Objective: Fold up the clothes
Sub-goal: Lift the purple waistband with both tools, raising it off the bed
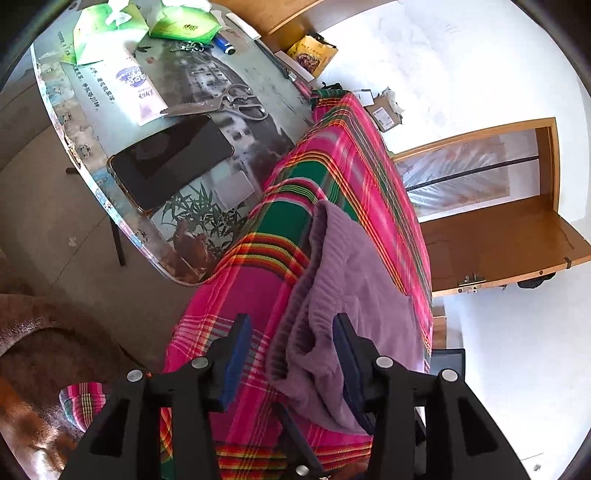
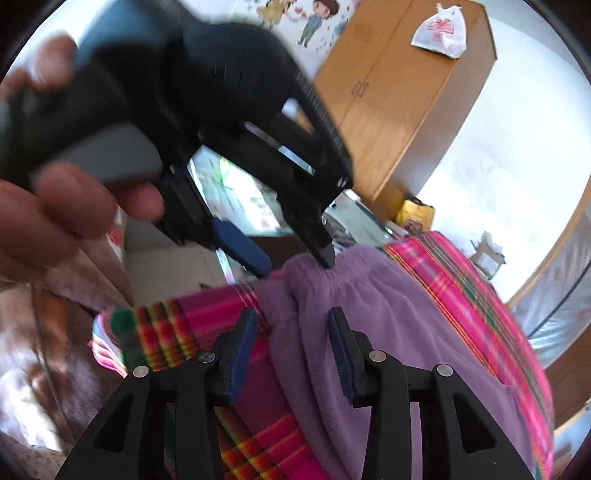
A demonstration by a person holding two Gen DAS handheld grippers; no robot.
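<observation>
A purple knit garment [image 1: 347,280] lies in folds on a pink, green and yellow plaid cloth [image 1: 332,162] that covers a raised surface. My left gripper [image 1: 291,321] stands open over the garment's near edge, with a bunched fold between its blue pads and neither pad pressing on it. In the right wrist view the same garment [image 2: 388,310] spreads over the plaid cloth [image 2: 465,295]. There my right gripper [image 2: 291,314] is open, with the purple fabric lying between its fingers. Beyond it a hand [image 2: 55,214] holds the left gripper [image 2: 291,258], open at the garment's far edge.
Left of the cloth a glass-topped table [image 1: 258,88] carries a dark phone [image 1: 170,158], scissors [image 1: 236,103], green tissue packs [image 1: 184,26] and a lighter [image 1: 224,43]. A wooden door [image 1: 498,229], a cardboard box [image 1: 386,112] and a wooden wardrobe [image 2: 402,92] stand around.
</observation>
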